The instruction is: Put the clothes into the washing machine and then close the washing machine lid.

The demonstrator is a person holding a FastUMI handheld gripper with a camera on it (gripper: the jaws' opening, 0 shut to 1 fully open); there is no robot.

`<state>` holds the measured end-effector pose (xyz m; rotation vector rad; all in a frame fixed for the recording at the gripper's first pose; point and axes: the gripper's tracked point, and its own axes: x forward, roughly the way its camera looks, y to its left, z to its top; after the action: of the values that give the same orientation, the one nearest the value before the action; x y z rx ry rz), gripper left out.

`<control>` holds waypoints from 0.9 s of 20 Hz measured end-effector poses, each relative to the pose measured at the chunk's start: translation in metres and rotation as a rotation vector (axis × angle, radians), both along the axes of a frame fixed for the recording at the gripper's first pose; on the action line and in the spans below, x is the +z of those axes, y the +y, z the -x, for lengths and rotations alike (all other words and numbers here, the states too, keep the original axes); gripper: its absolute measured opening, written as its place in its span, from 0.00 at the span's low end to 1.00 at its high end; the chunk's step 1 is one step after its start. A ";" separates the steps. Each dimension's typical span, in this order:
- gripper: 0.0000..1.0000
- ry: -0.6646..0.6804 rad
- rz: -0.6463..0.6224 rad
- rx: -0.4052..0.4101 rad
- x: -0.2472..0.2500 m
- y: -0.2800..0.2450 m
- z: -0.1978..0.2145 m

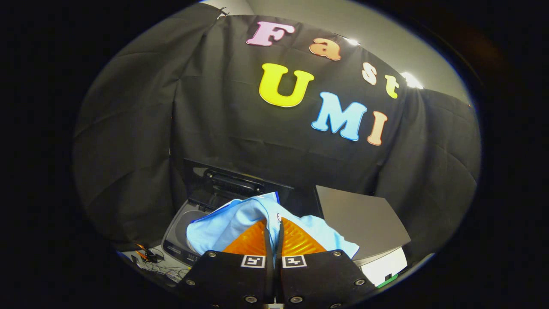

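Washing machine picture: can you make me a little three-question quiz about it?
1. True or false: the washing machine lid is shut.
2. What do the gripper jaws hold? A) light blue garment B) a towel C) nothing
3. What stands beside the machine, on the far side of the garment?

Key: 1. False, the lid stands up, open. 2. A, the jaws are closed on the cloth, held above the machine's opening. 3. A grey flat-topped box.
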<state>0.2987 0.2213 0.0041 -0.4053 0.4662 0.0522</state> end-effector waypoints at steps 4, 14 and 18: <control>0.00 0.025 -0.028 0.024 -0.015 0.035 -0.003; 0.00 0.167 -0.054 0.042 -0.110 0.081 -0.038; 0.00 0.232 -0.023 0.039 -0.162 0.076 -0.051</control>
<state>0.3497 0.2969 -0.1578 -0.3880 0.6858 0.1435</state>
